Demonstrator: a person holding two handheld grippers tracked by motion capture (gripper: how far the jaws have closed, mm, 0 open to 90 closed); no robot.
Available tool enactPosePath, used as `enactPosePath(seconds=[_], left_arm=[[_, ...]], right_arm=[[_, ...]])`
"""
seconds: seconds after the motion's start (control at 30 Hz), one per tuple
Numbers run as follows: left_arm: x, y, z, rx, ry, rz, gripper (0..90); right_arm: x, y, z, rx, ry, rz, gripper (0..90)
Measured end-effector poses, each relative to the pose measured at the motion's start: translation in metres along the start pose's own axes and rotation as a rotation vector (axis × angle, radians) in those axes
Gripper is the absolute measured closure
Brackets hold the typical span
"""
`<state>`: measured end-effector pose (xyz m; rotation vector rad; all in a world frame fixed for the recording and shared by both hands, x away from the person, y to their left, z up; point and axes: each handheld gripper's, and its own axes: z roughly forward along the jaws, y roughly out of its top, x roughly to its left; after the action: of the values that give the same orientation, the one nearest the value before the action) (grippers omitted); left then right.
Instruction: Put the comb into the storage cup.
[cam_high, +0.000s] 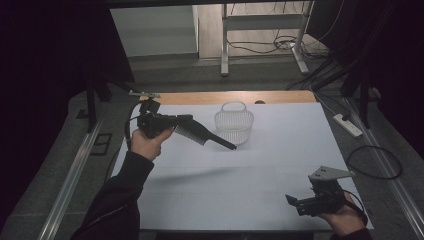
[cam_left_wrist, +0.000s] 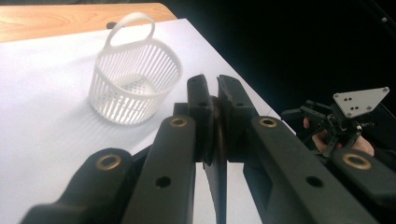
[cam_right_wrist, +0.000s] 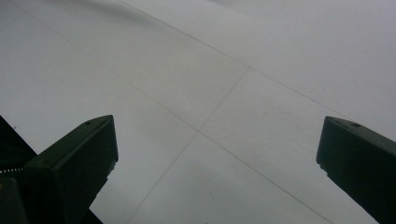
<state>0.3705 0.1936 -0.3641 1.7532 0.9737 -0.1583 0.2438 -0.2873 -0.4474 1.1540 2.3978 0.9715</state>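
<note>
Clamped in the left gripper (cam_high: 186, 122), black comb (cam_high: 205, 136) held above the white sheet (cam_high: 240, 190), pointing toward the white basket (cam_high: 234, 125) just beyond. Carrying step; next, lowering into the basket and releasing. Right gripper (cam_high: 292, 201) wide open, idle near the front edge.

Basket (cam_high: 234, 126) on table (cam_high: 280, 150), 12 o'clock from centre. Comb (cam_high: 202, 135) at its 9 o'clock, above table. Power strip (cam_high: 347, 125) on floor, 3 o'clock.

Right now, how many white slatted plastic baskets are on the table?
1. The white slatted plastic basket stands upright at the table's far middle, just beyond the black comb held in the left gripper.
</note>
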Motion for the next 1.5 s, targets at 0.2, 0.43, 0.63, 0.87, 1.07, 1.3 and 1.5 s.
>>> enactPosePath(seconds=[0.2, 0.43, 0.63, 0.87, 1.07, 1.3, 1.5], left_arm=[[0.002, 0.007, 0.0, -0.008, 0.015, -0.006, 83.9], [0.003, 0.016, 0.0, -0.009, 0.033, -0.006, 83.9], [0.005, 0.021, -0.001, -0.018, 0.045, -0.01, 83.9], [0.011, 0.026, 0.0, -0.028, 0.057, -0.027, 83.9], [0.015, 0.032, 0.001, -0.04, 0.063, -0.039, 83.9], [0.02, 0.037, 0.004, -0.047, 0.069, -0.052, 83.9], [0.021, 0.041, 0.007, -0.047, 0.083, -0.055, 83.9]], right_arm=[[-0.002, -0.006, -0.007, 0.006, -0.024, 0.011, 0.0], [-0.006, -0.013, -0.016, 0.009, -0.056, 0.042, 0.0], [-0.008, -0.016, -0.02, 0.033, -0.083, 0.07, 0.1], [-0.009, -0.019, -0.024, 0.047, -0.099, 0.082, 0.1], [-0.012, -0.021, -0.025, 0.049, -0.117, 0.1, 0.0], [-0.012, -0.02, -0.024, 0.054, -0.113, 0.101, 0.0], [-0.012, -0.02, -0.024, 0.056, -0.112, 0.101, 0.0]])
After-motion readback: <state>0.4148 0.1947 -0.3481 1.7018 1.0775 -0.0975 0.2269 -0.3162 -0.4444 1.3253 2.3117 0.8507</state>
